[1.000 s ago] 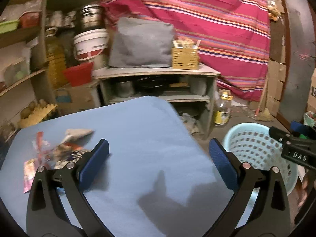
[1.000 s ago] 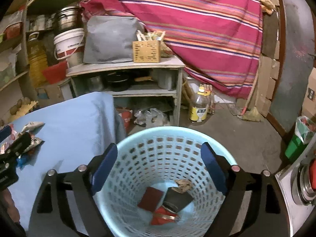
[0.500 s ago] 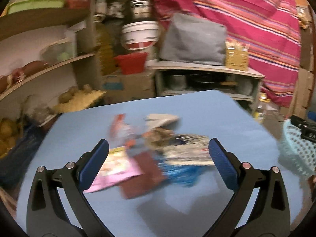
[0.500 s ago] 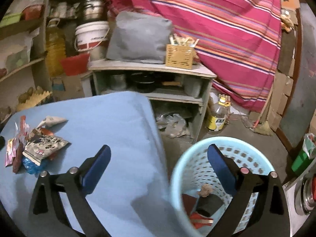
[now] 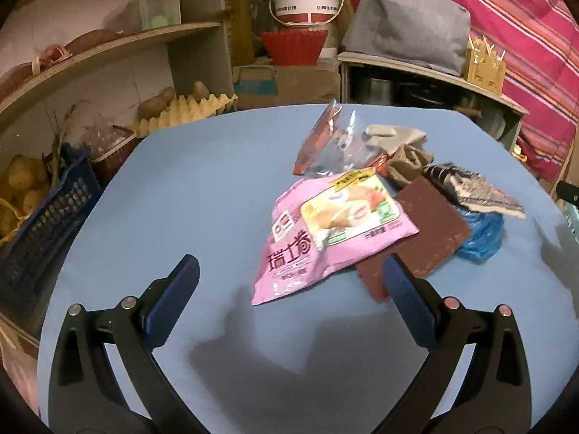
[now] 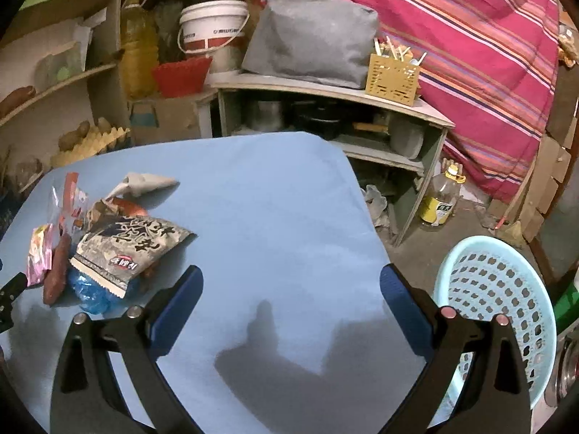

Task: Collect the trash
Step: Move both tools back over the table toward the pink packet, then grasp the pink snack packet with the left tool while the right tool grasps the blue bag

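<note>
Since a second ago both grippers have swung from the basket (image 6: 495, 303) toward the table's trash. The pink wrapper (image 5: 325, 231) lies slantwise just ahead of the left gripper (image 5: 289, 285), spread wide and empty. The right gripper (image 6: 289, 289), jaws just opened, holds nothing.
</note>
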Demonstrator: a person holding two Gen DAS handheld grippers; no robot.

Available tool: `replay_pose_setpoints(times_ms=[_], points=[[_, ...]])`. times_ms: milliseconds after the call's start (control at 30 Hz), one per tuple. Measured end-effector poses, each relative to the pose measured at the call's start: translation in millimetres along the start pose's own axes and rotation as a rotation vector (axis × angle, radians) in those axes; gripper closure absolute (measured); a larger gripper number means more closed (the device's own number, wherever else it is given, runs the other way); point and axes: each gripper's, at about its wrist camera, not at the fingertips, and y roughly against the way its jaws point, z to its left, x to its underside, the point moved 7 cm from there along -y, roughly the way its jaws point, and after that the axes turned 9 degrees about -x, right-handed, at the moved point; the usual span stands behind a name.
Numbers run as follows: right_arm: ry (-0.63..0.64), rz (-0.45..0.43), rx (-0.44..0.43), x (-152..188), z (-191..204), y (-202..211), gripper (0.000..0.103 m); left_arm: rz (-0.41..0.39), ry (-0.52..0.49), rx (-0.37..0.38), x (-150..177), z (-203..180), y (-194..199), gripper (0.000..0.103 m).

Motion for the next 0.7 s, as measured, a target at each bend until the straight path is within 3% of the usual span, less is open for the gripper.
replay_pose_setpoints(times_ms=[533, 700], points=[[0.023, 0.024, -0.053, 0, 44, -20, 0.007, 0.086, 0.043, 0.091, -27, -23, -40, 0.006], [0.027, 0.039, -0.077, 2, 59, -28, 0.007, 0.120, 0.063, 0.173, -24, -25, -49, 0.026]])
